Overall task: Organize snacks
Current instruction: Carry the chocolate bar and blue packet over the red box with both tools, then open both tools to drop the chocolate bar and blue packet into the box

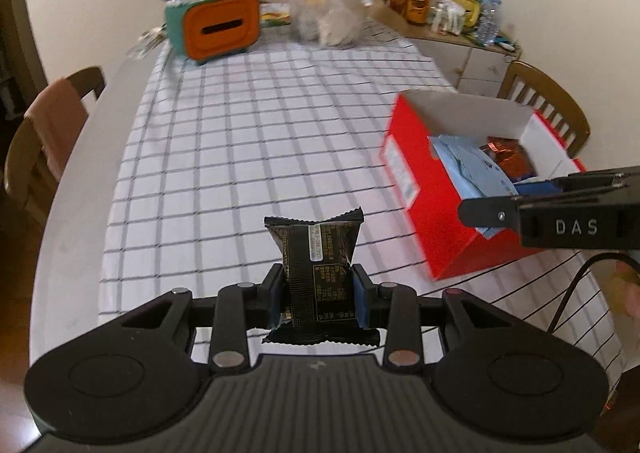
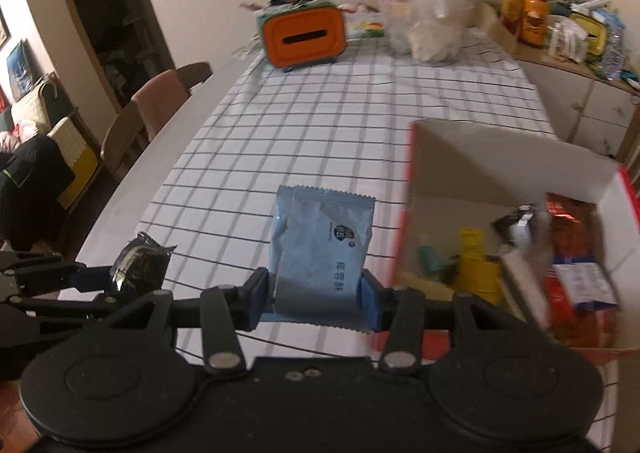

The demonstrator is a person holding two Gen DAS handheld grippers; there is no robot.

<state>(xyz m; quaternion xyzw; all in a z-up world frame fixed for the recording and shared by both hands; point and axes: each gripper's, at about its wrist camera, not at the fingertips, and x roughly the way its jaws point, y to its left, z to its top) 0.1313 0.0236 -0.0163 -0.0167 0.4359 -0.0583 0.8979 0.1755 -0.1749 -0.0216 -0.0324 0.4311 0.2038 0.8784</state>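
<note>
My left gripper (image 1: 318,295) is shut on a black snack packet (image 1: 316,253) and holds it above the checked tablecloth (image 1: 240,141). My right gripper (image 2: 318,297) is shut on a light blue snack packet (image 2: 320,245), held just left of the red cardboard box (image 2: 516,189). The box is open and holds several snacks, among them an orange-red packet (image 2: 572,237) and a yellow one (image 2: 476,265). In the left wrist view the box (image 1: 420,189) stands at the right, with my right gripper (image 1: 480,209) and the blue packet (image 1: 472,169) over its near edge. The black packet also shows at the left of the right wrist view (image 2: 138,267).
An orange and teal tissue holder (image 1: 218,27) and a clear plastic bag of food (image 1: 332,13) stand at the far end of the table. Wooden chairs (image 1: 44,133) flank the table on the left and right (image 1: 548,101). A side cabinet with bottles (image 1: 436,5) is at the back right.
</note>
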